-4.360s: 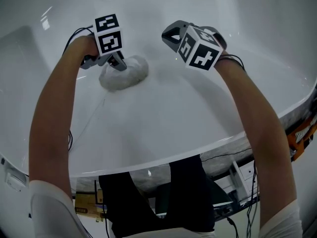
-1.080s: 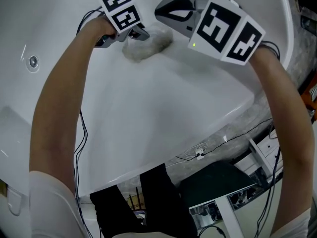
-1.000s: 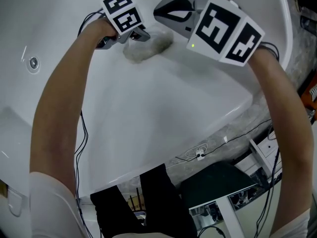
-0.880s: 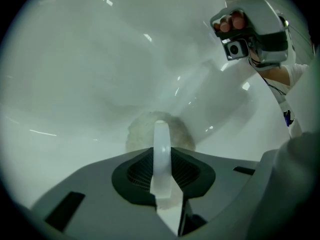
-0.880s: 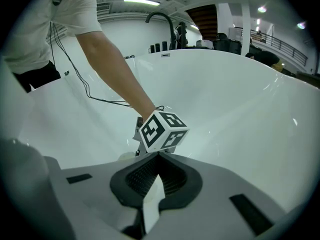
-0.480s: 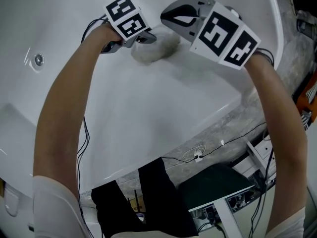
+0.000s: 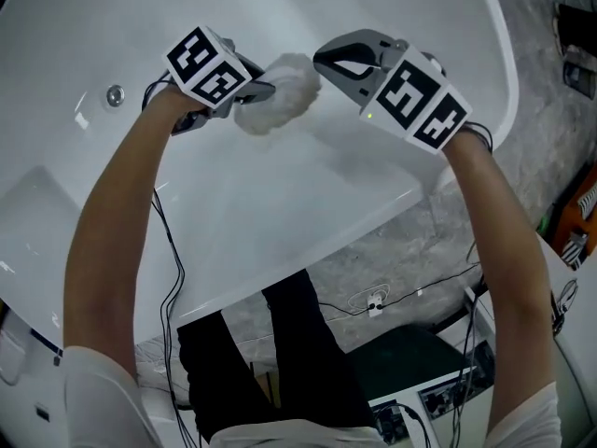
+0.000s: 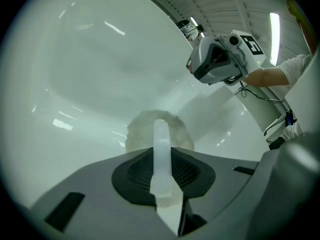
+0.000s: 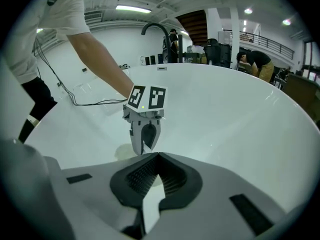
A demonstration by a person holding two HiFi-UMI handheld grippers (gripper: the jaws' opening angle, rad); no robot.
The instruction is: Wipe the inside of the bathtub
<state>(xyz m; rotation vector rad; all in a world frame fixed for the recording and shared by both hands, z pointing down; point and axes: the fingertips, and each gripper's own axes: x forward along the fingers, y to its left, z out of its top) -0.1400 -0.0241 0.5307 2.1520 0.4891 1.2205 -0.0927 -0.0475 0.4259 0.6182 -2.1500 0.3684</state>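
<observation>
Head view: the white fluffy wiping cloth [image 7: 284, 87] sits pressed on the inner wall of the glossy white bathtub [image 7: 373, 215], toward 12 o'clock in the picture. The left gripper [image 7: 264, 90] meets it from its 9 o'clock side. The right gripper [image 7: 328, 62] hangs just beside the cloth at its 3 o'clock and seems not to touch it. A small round metal fitting [image 7: 115, 94] shows on the tub wall, out at 9 o'clock from the left gripper.

Left gripper view: the jaws are clamped together on the cloth, which bulges out past the tips against the wall. To wipe well, I judge the bunch should stay flat to the curved surface with steady pressure. Strokes should overlap, and the hard jaw tips should stay off the enamel.

Right gripper view: the jaws are closed on nothing. The left gripper and the cloth under it appear at 12 o'clock, ahead of the tips. This hand is best kept clear of the wiping path, and the right-hand end of the wall looks like the next stretch to cover.
</observation>
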